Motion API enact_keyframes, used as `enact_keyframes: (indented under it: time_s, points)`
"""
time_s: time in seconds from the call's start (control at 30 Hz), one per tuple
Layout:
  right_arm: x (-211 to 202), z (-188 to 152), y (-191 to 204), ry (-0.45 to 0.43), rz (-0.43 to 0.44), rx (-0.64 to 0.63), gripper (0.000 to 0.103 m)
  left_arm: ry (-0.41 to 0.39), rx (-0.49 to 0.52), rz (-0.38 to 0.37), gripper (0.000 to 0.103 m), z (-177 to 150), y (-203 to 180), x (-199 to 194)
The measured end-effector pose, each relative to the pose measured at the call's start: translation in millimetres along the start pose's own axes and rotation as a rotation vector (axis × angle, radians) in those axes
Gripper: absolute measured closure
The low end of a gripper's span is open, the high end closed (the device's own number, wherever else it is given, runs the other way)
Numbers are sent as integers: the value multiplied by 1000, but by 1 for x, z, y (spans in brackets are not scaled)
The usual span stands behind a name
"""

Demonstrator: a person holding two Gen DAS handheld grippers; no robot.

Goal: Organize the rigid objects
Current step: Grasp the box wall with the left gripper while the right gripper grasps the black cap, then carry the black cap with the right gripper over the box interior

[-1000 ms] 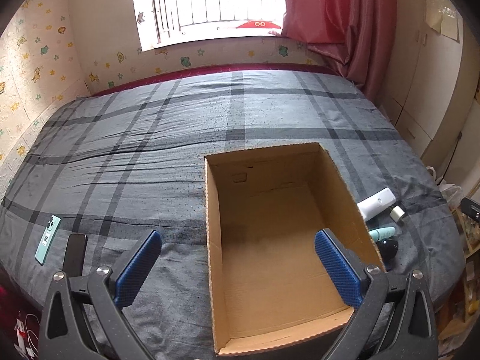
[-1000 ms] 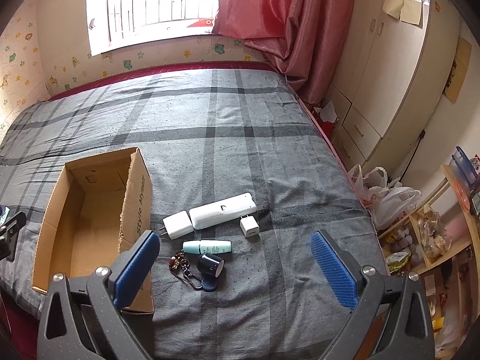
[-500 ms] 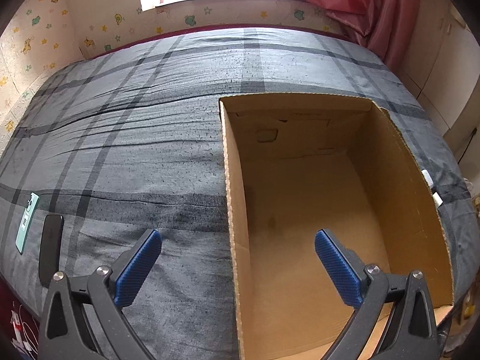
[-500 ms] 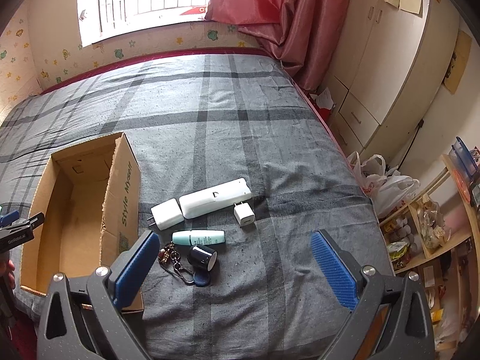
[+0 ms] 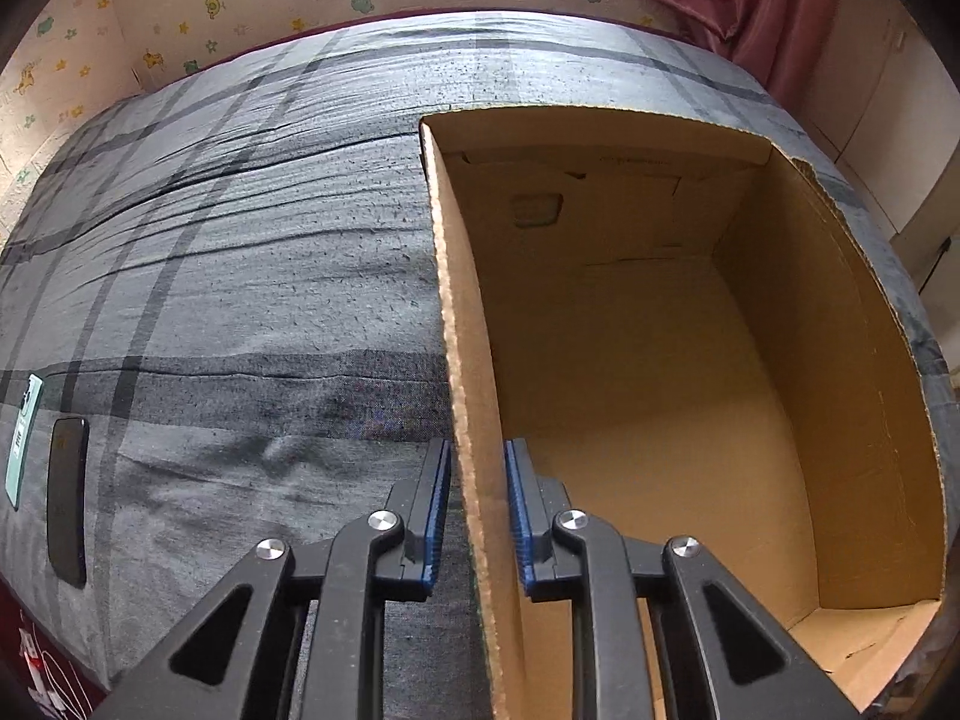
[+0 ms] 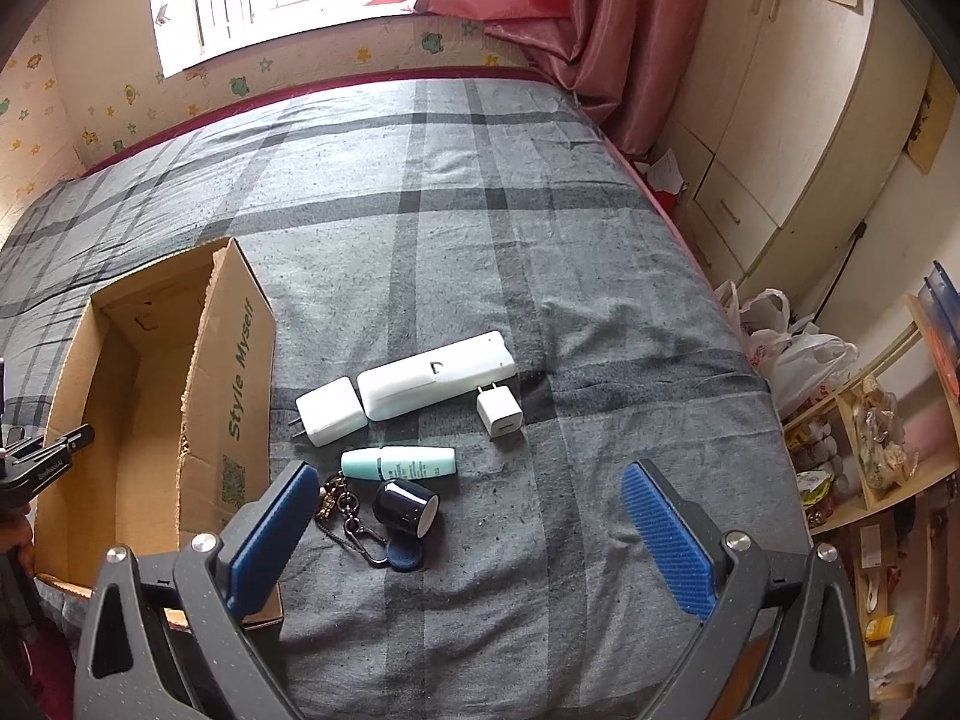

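Since the earlier frames the left tongs have come down over the near left wall of the cardboard box, and their jaws, wide apart then, have just been closing, so that the blue pads now stand close on either side of that wall, one outside and one inside; whether they press the card cannot quite be told. The right tongs have sunk a little and hang wide open with nothing between them, above the small things lying on the bed. The box sits open-topped on the grey plaid bedspread, its inside bare. Just to the right of it in the right wrist view lie a white remote, a white charger block touching its end, a smaller white plug, a pale green tube, a dark round cap and a key ring with a blue tag. Well apart on the far left of the bed, a black phone and a mint-green phone lie side by side. A bright window, a red curtain, cartoon-sticker wallpaper, pale wardrobes and cluttered shelves surround the bed.
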State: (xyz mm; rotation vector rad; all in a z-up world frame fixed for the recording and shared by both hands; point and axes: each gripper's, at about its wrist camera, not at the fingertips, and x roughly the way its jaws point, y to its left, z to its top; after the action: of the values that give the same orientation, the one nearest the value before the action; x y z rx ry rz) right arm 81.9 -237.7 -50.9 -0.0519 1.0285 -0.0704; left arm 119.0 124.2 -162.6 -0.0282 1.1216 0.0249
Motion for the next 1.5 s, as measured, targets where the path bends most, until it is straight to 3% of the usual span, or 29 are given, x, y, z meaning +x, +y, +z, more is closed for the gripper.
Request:
enact_keyframes:
  time_s: [0.37,0.7,0.97,1.13,1.23,1.27,1.3,1.5]
  points:
    - [51,-2,9,106,80,-19,1,6,20,24,84,2,-5,5]
    - [116,-15,22,240,97,-19,4,5,17,29,84,-1,-7,2]
    - [146,-23,24,290,98,6,4,6,33,42,84,-2,-11,2]
    - [151,-24,29,285,95,-2,14,7,36,50,83,-2,-13,2]
    - [156,-26,33,306,113,4,30,6,31,47,83,-2,-13,2]
    - [159,-27,34,321,129,12,44,6,29,47,83,-1,-12,2]
    - [162,-28,34,341,143,19,51,6,28,47,83,-1,-12,2]
    - [156,-28,37,314,118,-5,51,6,31,51,83,-2,-12,2]
